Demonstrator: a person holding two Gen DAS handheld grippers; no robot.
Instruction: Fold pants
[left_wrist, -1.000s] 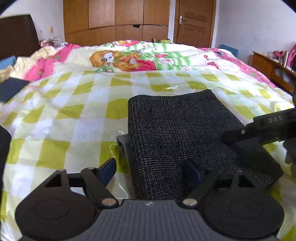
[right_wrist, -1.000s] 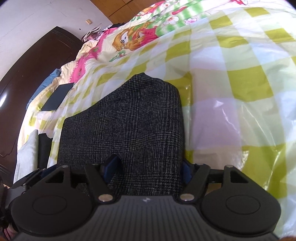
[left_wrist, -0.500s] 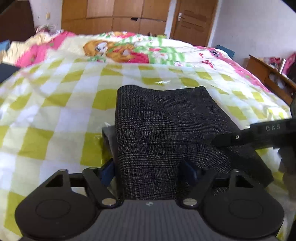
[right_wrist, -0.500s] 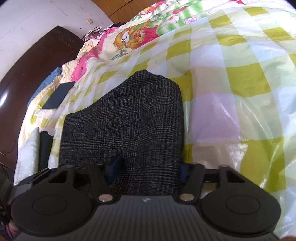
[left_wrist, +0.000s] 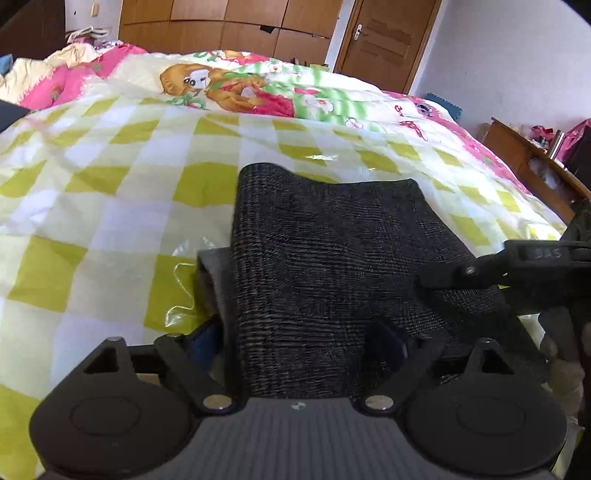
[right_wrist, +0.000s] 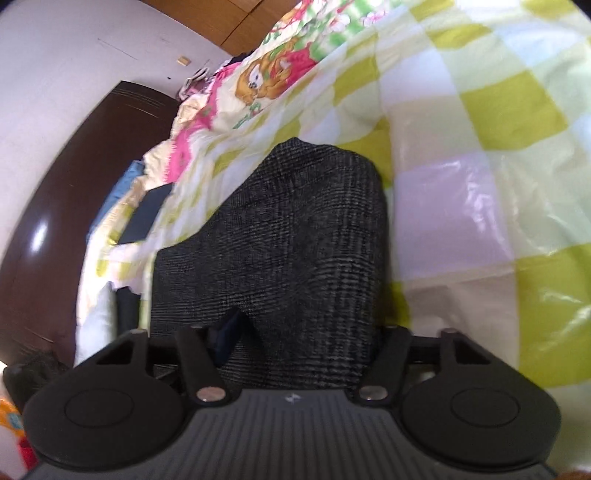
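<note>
Folded pants lie on the bed between my left gripper and my right gripper, quilt behind.

The left gripper has its two fingers set apart, with dark checked fabric bunched between them; the blue pad of the left finger shows beside the cloth, the right one pressed into it. The right gripper likewise straddles the fabric, its fingers spread around a raised fold. From the left wrist view, the right gripper reaches in from beyond the right finger, its tip on the cloth.
</note>
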